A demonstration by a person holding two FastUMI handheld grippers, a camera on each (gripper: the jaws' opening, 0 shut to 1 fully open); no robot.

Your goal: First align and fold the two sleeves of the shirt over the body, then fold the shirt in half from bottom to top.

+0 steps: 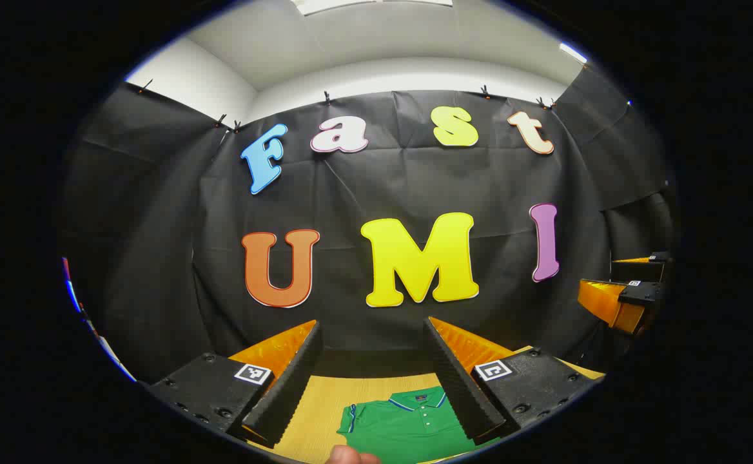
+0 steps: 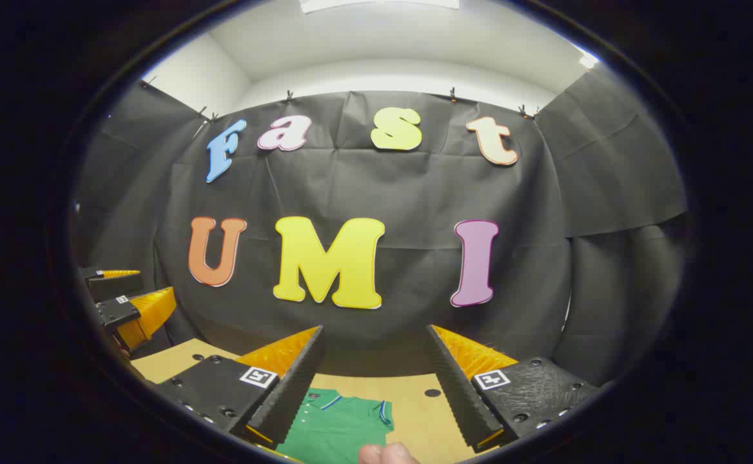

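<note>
Left gripper view looks forward from a left claw [image 1: 373,380] whose fingers stand spread wide, holding nothing. Below and ahead of it, between the fingers, one green shirt [image 1: 402,425] lies flat on the tan desk [image 1: 325,403], collar toward the wall. One short sleeve [image 1: 349,420] lies out just left of the body, near the claw's left finger; the other is hidden behind the right finger. Far to the right hangs the right claw [image 1: 631,287], also parted.

Right gripper view shows the left claw [image 2: 122,293] off to the far left, then its own right claw [image 2: 373,380], spread and empty, raised above the desk [image 2: 415,412]. The shirt [image 2: 338,425] sits below, toward its left finger, with one sleeve [image 2: 383,412] visible on the shirt's right. A fingertip [image 2: 386,454] shows at the lower edge.

I judge the shirt light, soft and limp: it will sag and wrinkle if lifted from one point. Pinching each sleeve at its cuff edge looks best, one claw per sleeve.

Count: one shirt, two claws.
</note>
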